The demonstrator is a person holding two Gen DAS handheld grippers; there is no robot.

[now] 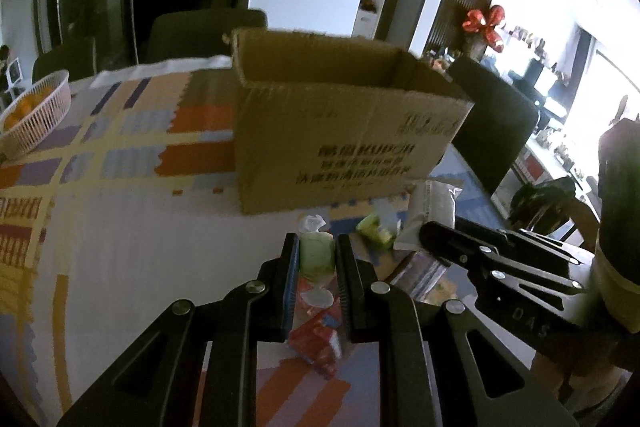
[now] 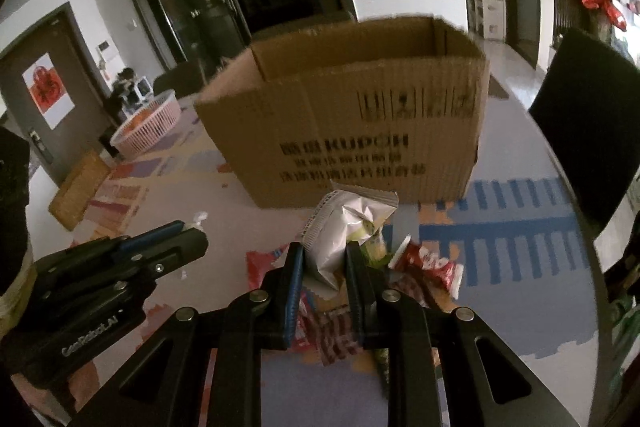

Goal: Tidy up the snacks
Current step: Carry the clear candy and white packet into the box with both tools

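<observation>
An open brown cardboard box (image 1: 340, 131) stands on the patterned table; it also shows in the right wrist view (image 2: 352, 123). My left gripper (image 1: 317, 255) is shut on a small pale green snack pack (image 1: 316, 254), held above a red snack packet (image 1: 316, 343). My right gripper (image 2: 323, 259) is shut on a silver-white snack bag (image 2: 340, 227), lifted in front of the box. The same bag (image 1: 434, 207) and right gripper show at the right of the left wrist view. Red packets (image 2: 430, 263) and a green packet (image 1: 374, 233) lie on the table below.
A pink basket of oranges (image 1: 32, 115) sits at the far left of the table. A dark chair (image 2: 592, 131) stands at the table's right side, another chair (image 1: 200, 31) behind the box. A wooden board (image 2: 78, 191) lies at the left edge.
</observation>
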